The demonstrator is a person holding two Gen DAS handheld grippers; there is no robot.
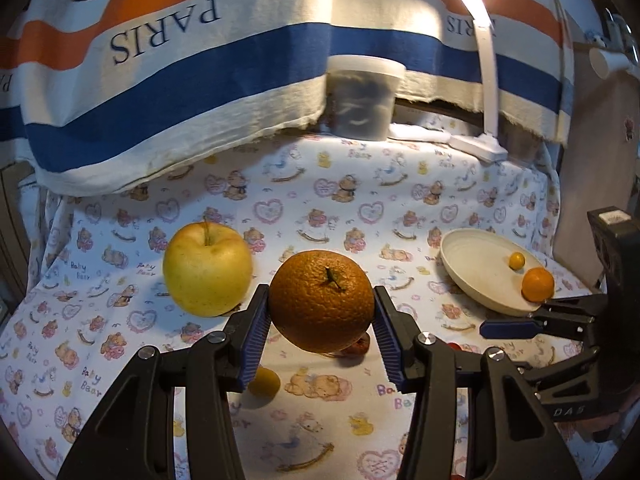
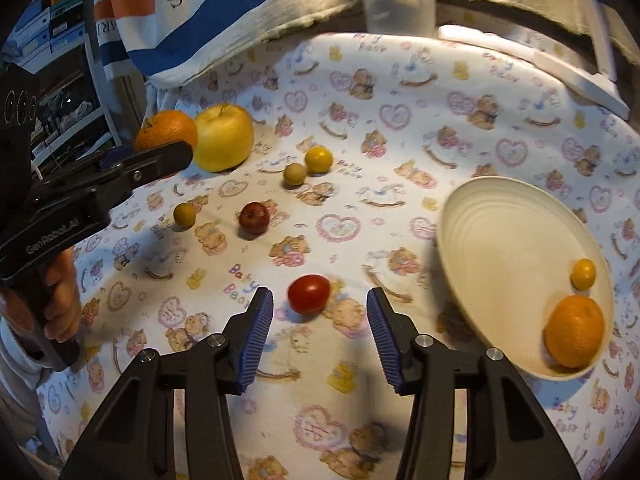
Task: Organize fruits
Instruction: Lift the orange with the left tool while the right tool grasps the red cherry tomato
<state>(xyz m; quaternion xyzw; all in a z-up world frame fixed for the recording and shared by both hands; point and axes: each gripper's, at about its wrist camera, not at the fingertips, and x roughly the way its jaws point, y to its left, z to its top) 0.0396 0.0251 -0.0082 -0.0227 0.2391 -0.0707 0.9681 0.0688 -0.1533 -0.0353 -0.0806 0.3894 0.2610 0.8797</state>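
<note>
My left gripper (image 1: 321,292) is shut on a large orange (image 1: 322,300), held above the bear-print cloth beside a yellow apple (image 1: 208,270). In the right wrist view the same orange (image 2: 166,128) and apple (image 2: 224,138) sit at the far left. My right gripper (image 2: 318,296) stands open low over the cloth. A red tomato (image 2: 309,293) lies just ahead, between its fingertips, untouched by the pads. A cream plate (image 2: 500,240) to the right holds a small orange (image 2: 576,334) and a tiny yellow fruit (image 2: 583,274).
Several small fruits lie loose on the cloth: a dark red one (image 2: 254,217), a yellow one (image 2: 319,159), two olive ones (image 2: 295,175). A striped towel (image 1: 160,80), a lidded tub (image 1: 364,96) and a white lamp base (image 1: 478,146) line the back. A person's hand (image 2: 60,288) grips the left handle.
</note>
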